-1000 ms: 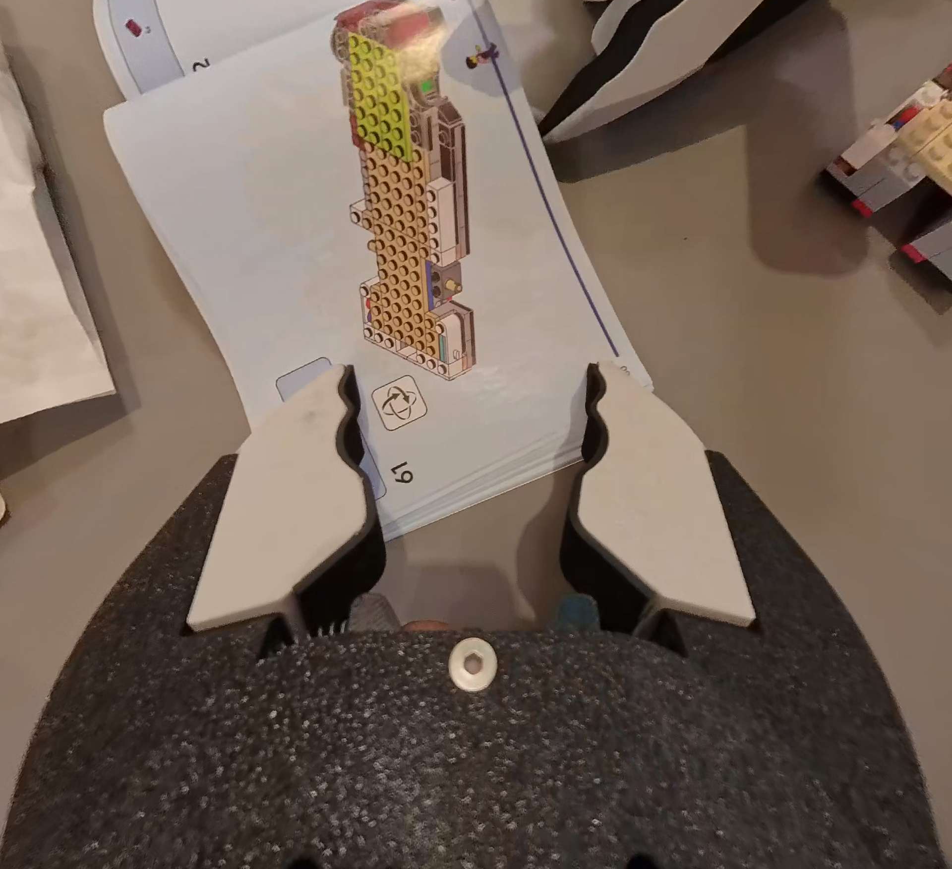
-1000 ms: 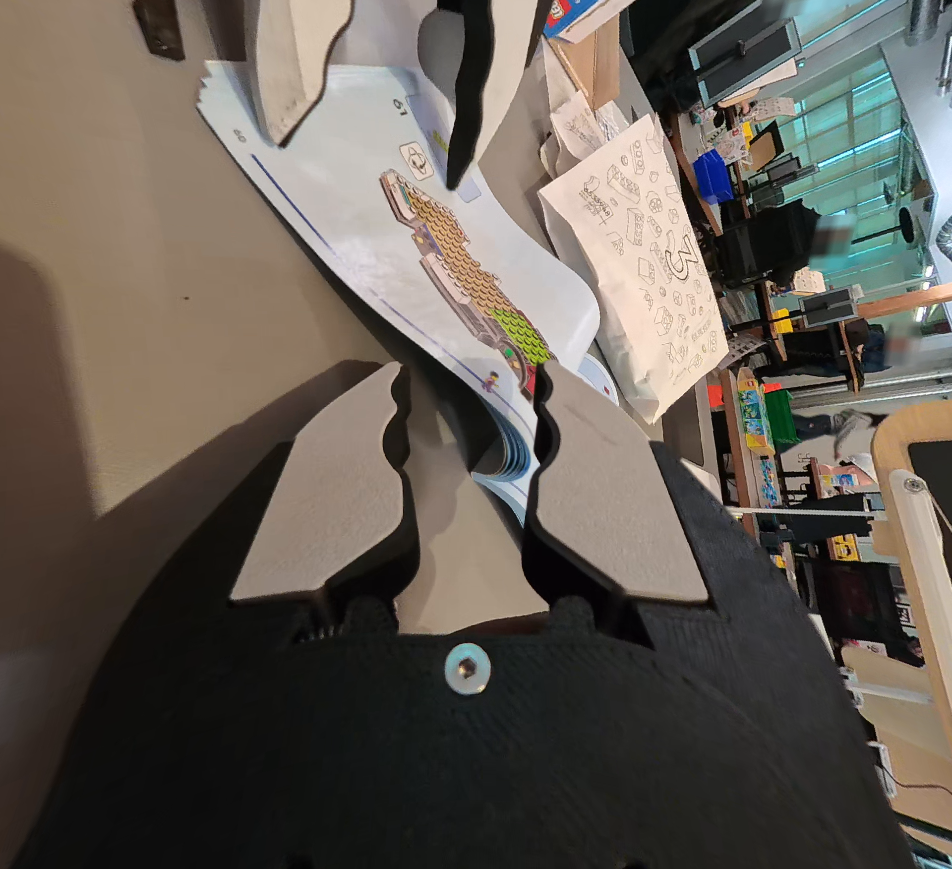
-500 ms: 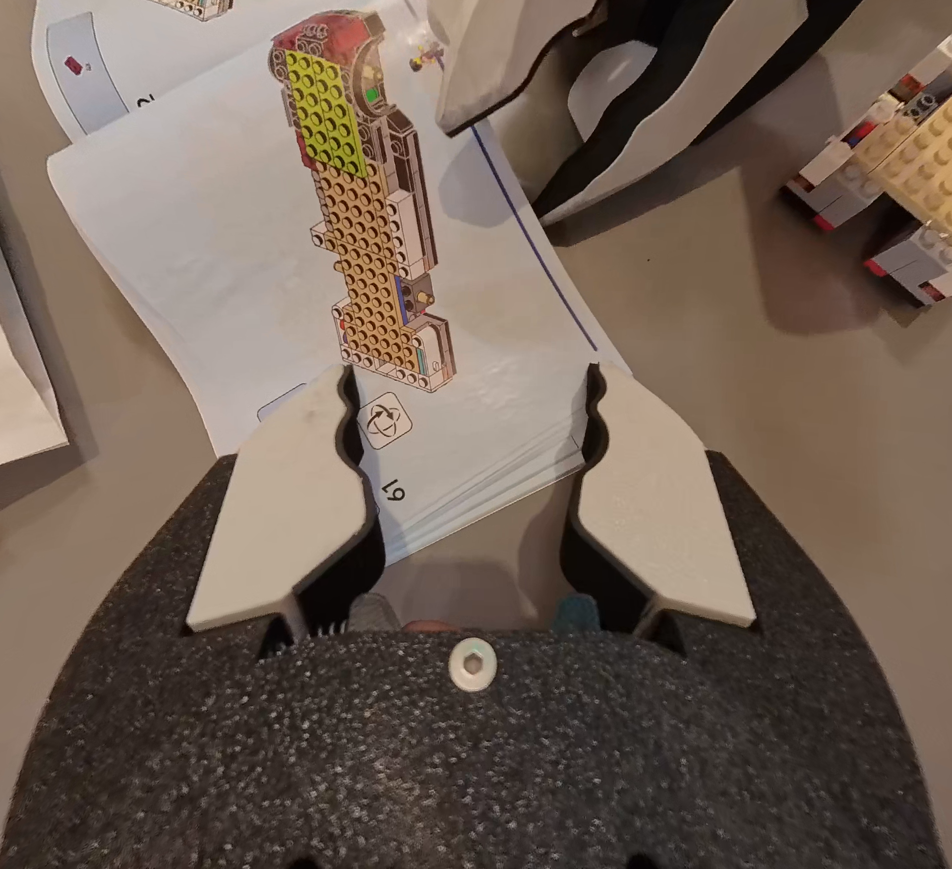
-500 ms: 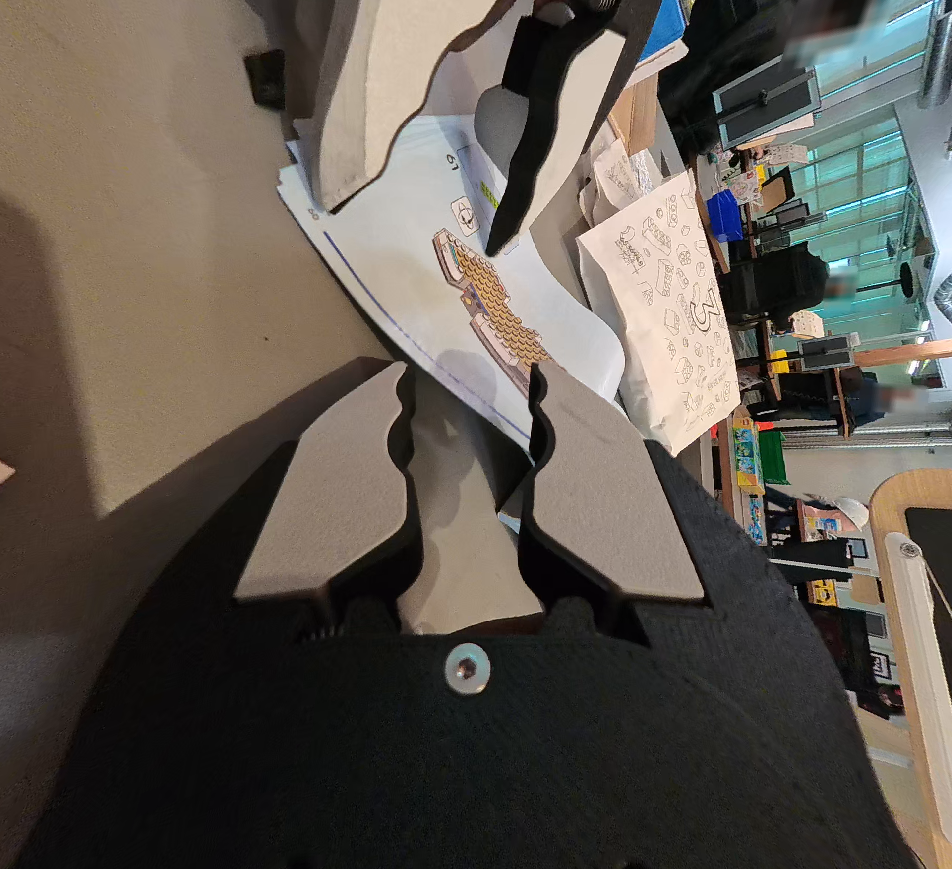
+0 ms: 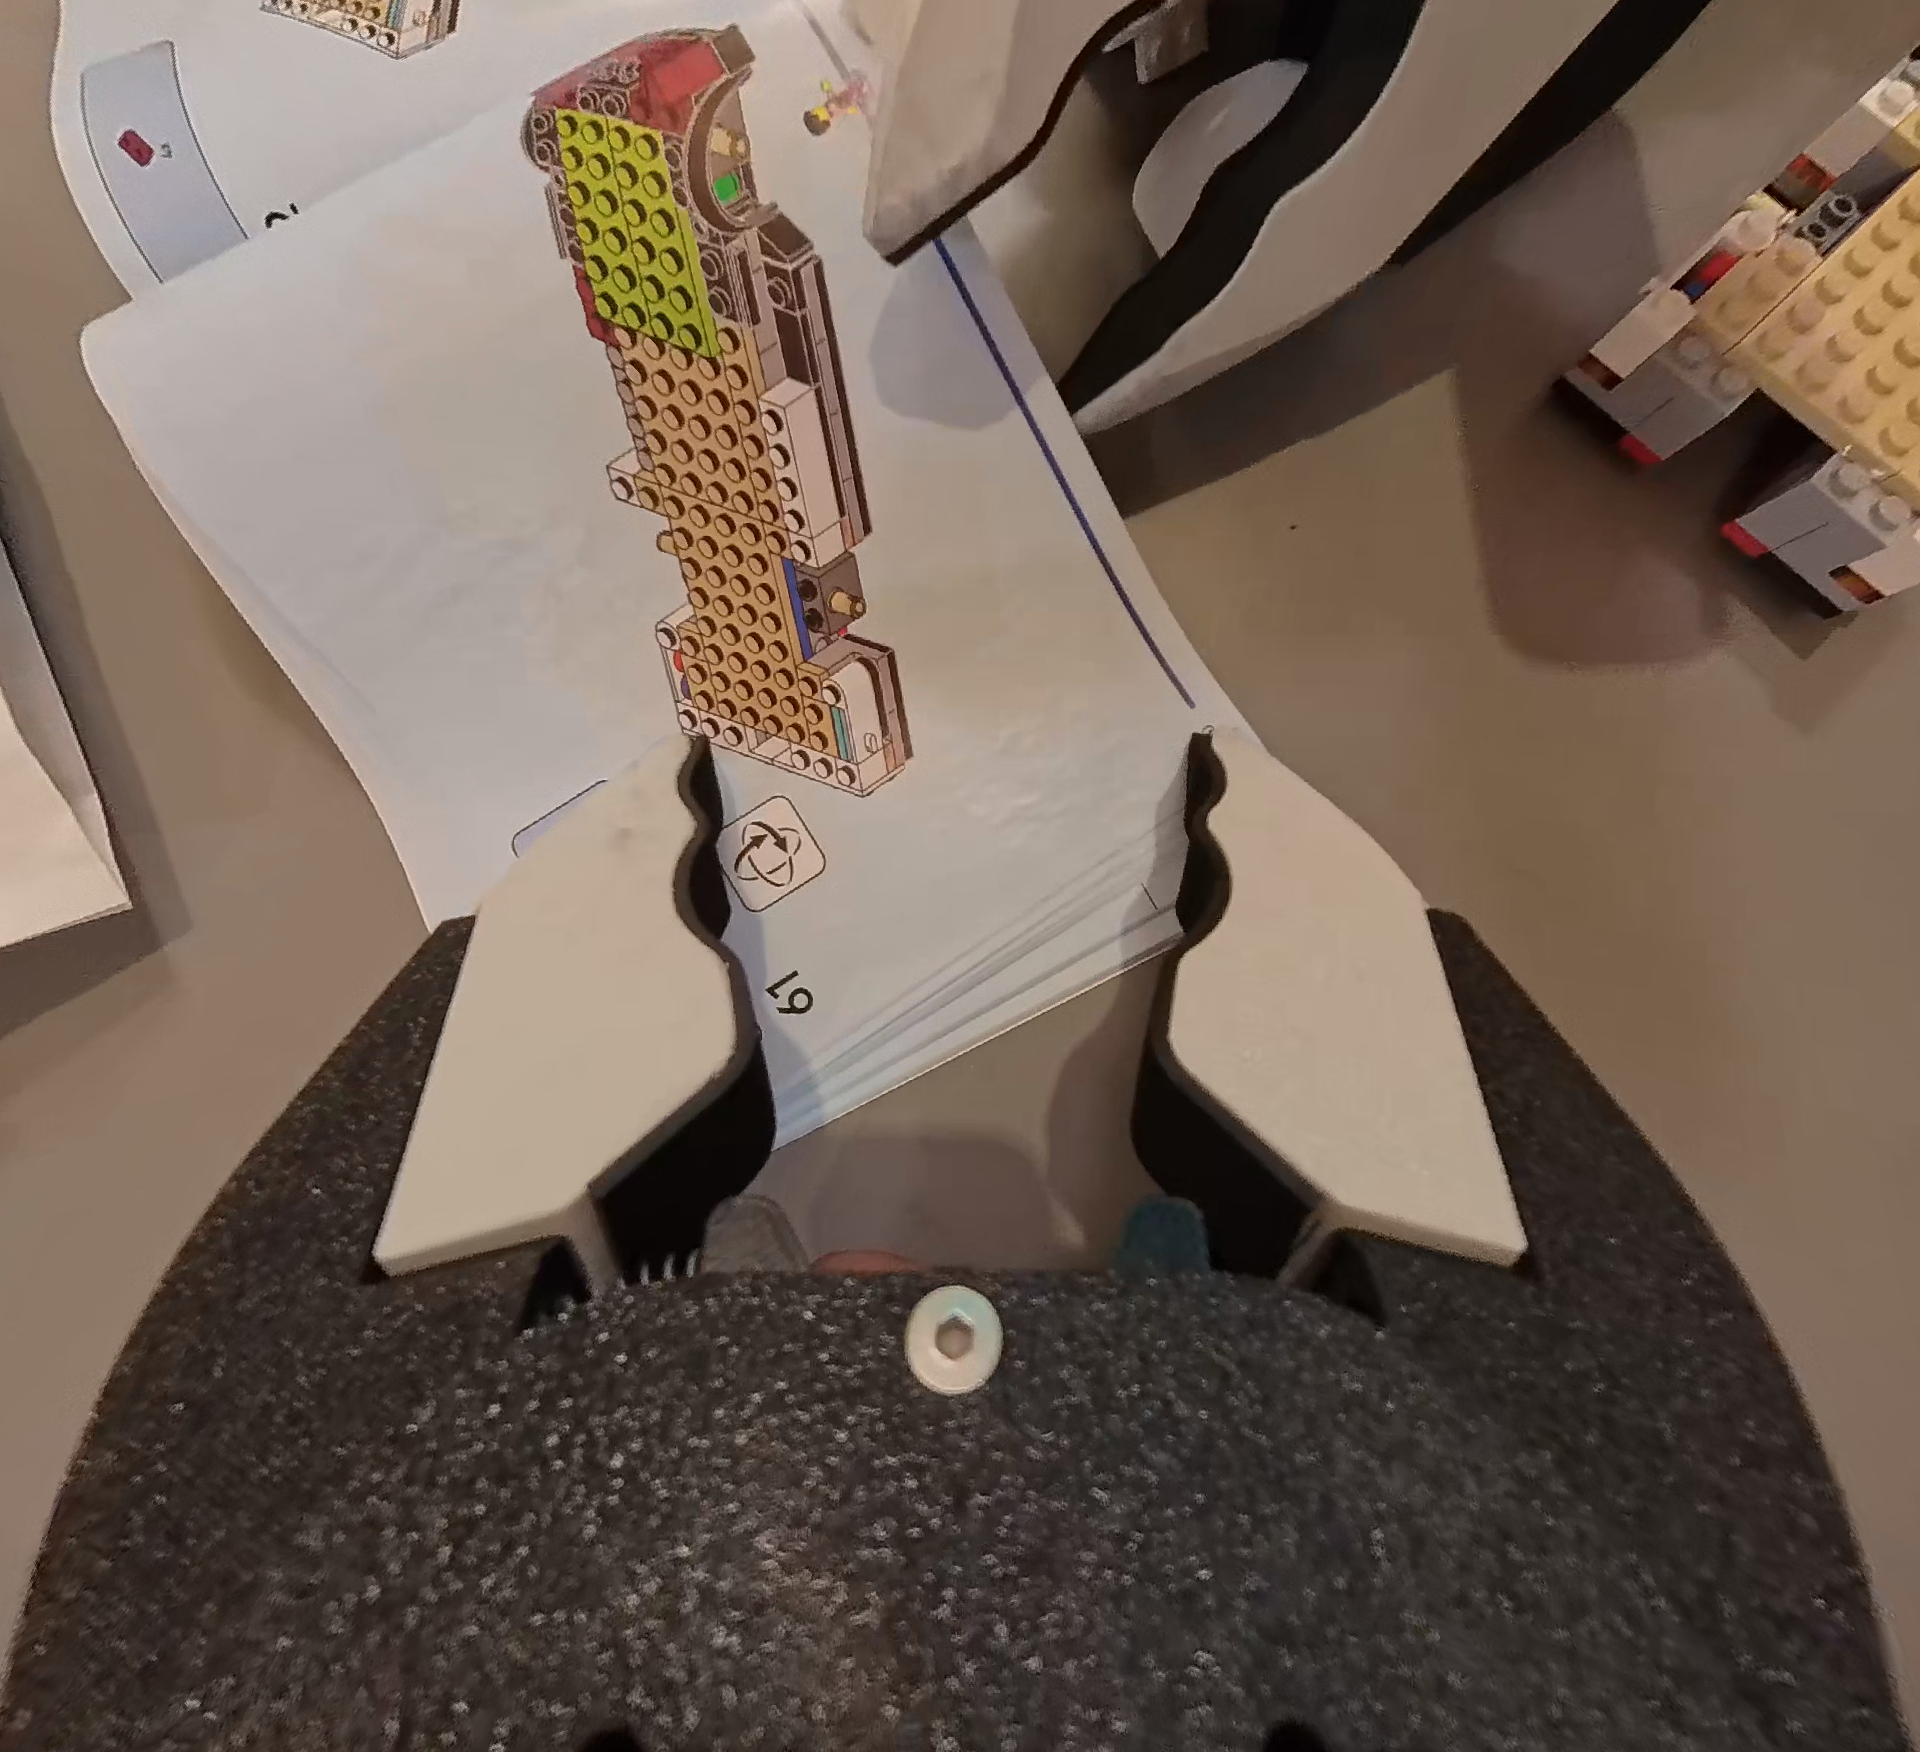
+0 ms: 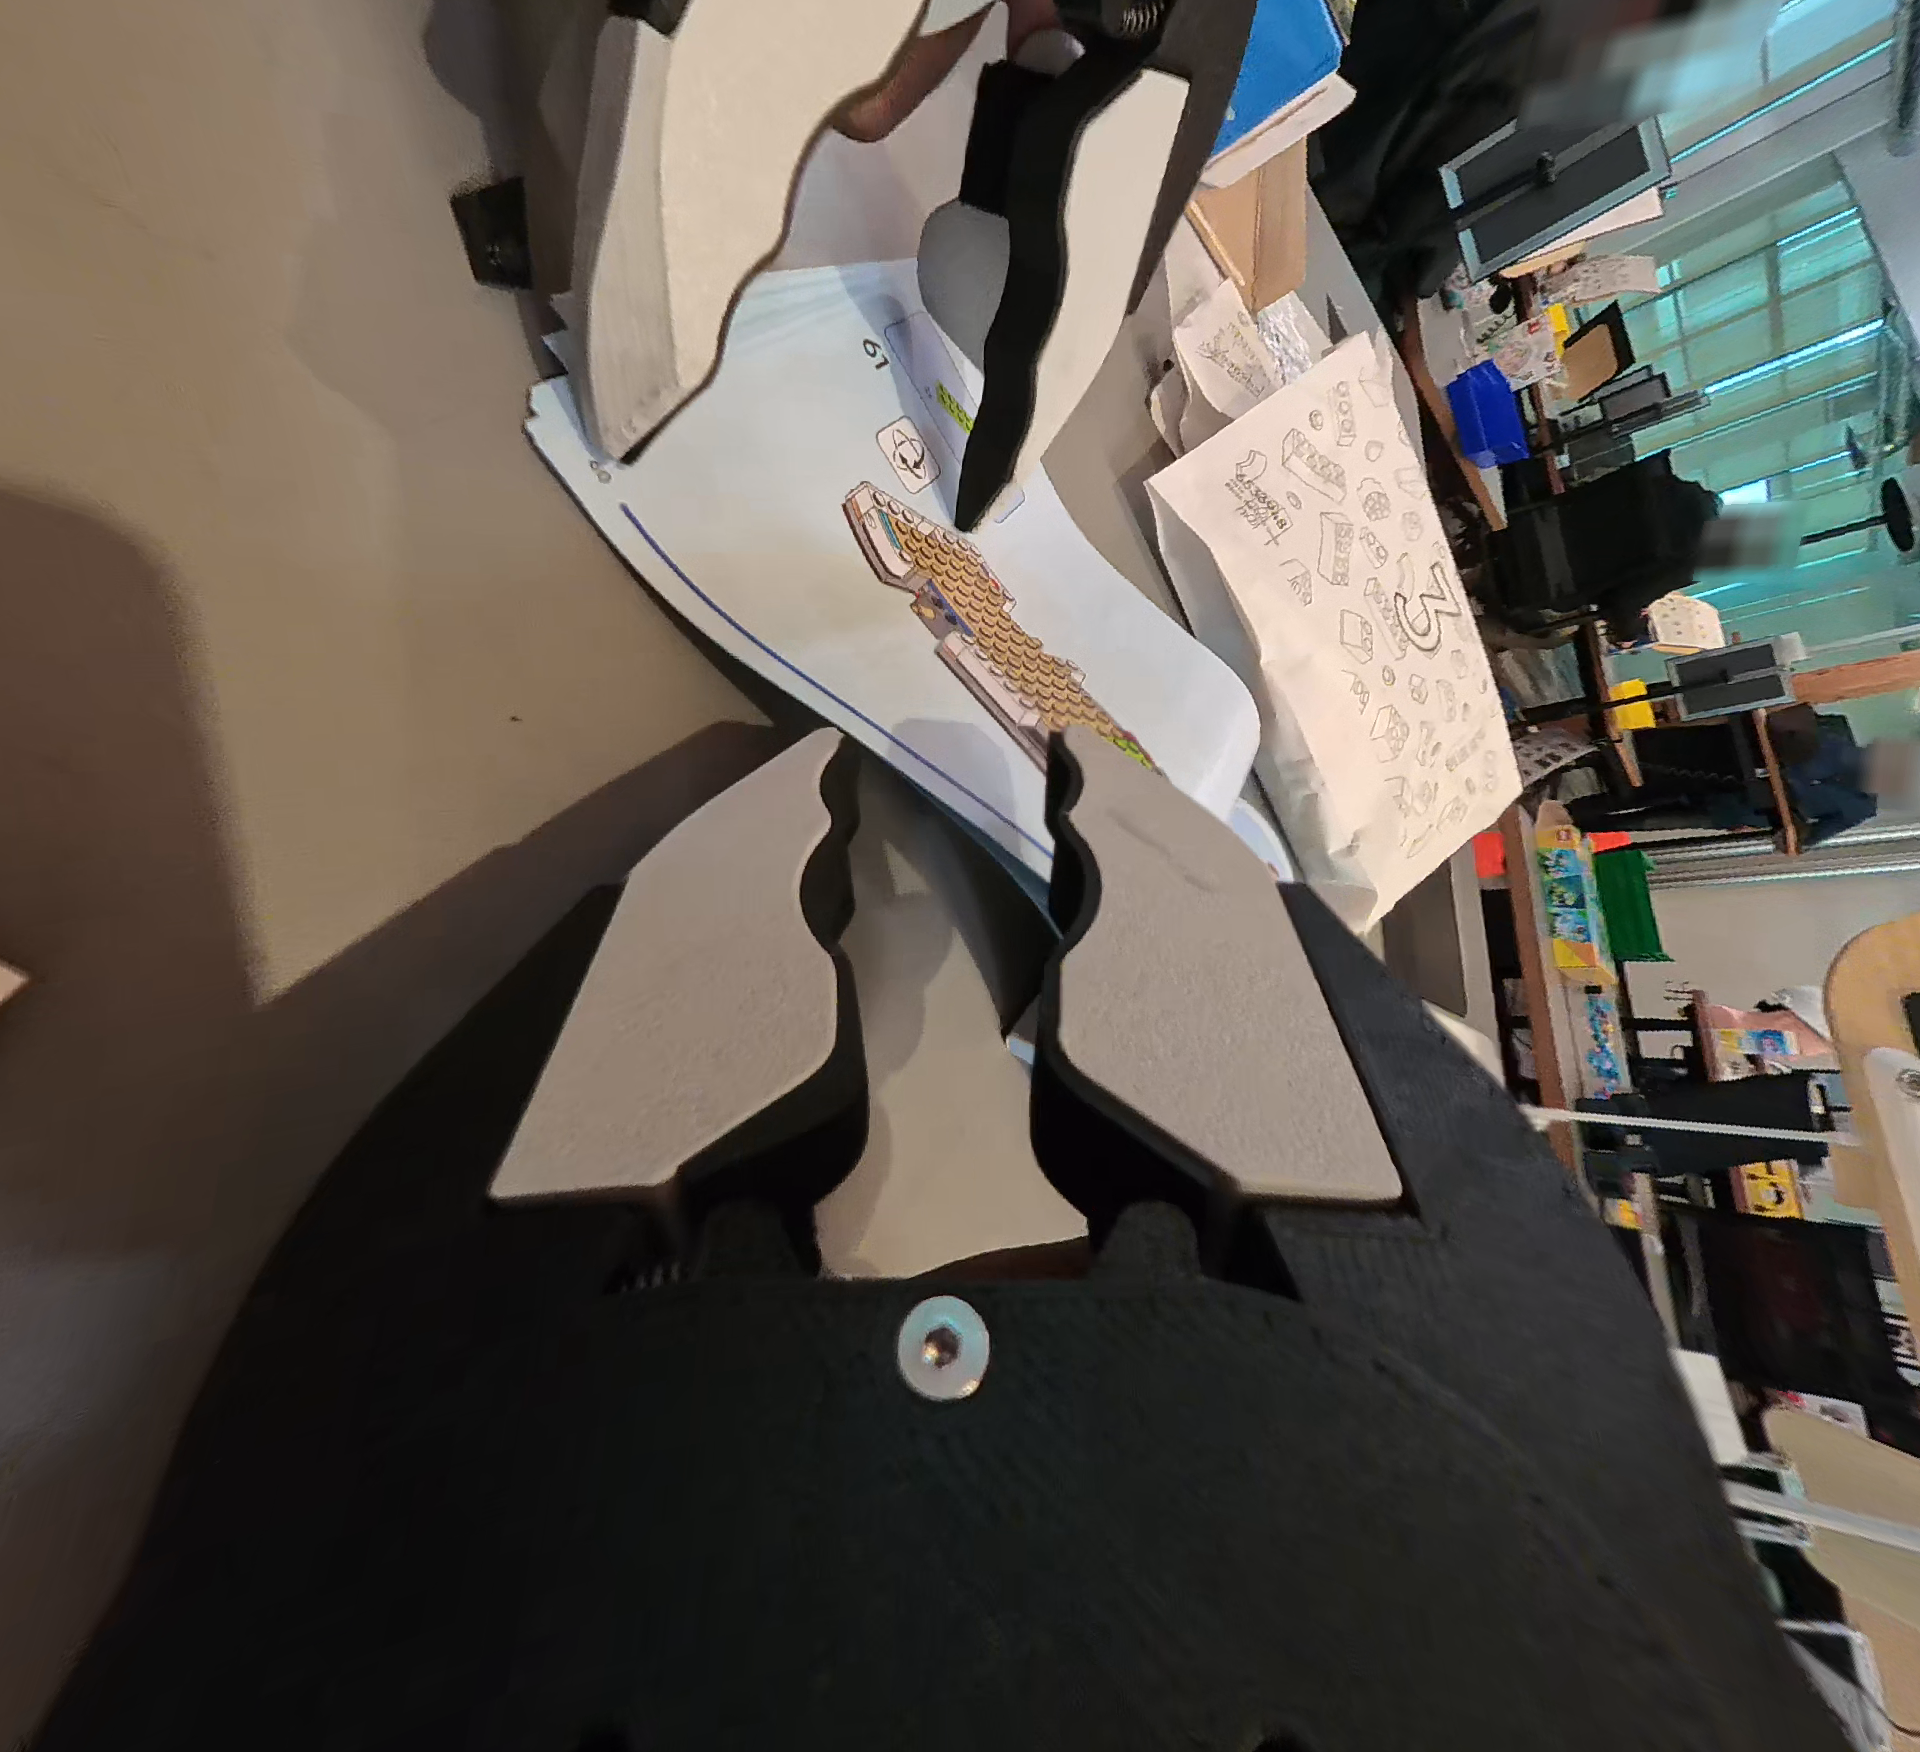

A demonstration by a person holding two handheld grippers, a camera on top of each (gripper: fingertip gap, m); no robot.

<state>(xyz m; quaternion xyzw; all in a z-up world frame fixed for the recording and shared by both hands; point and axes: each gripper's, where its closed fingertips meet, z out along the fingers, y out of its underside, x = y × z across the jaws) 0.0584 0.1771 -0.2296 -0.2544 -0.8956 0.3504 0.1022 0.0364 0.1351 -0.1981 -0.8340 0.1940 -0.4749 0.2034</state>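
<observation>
Beige bench (image 5: 1455, 871) under open instruction booklet (image 5: 416, 507); cluttered workshop shelves (image 6: 1610, 1027) beyond. Left hand-held gripper (image 5: 951, 746) spread wide over the page corner; right hand-held gripper (image 6: 945, 746) part-open, gripping nothing.

The left gripper (image 5: 951, 829) hangs wide open over the near corner of an open instruction booklet (image 5: 436, 497) — nothing between its pads. The right gripper (image 5: 1039, 268) reaches the booklet's far edge; a brick model (image 5: 1808, 352) sits at the bench's right edge.

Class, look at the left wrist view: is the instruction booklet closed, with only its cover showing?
No. The instruction booklet lies open, showing a printed brick model, with another curled page beyond it.
</observation>
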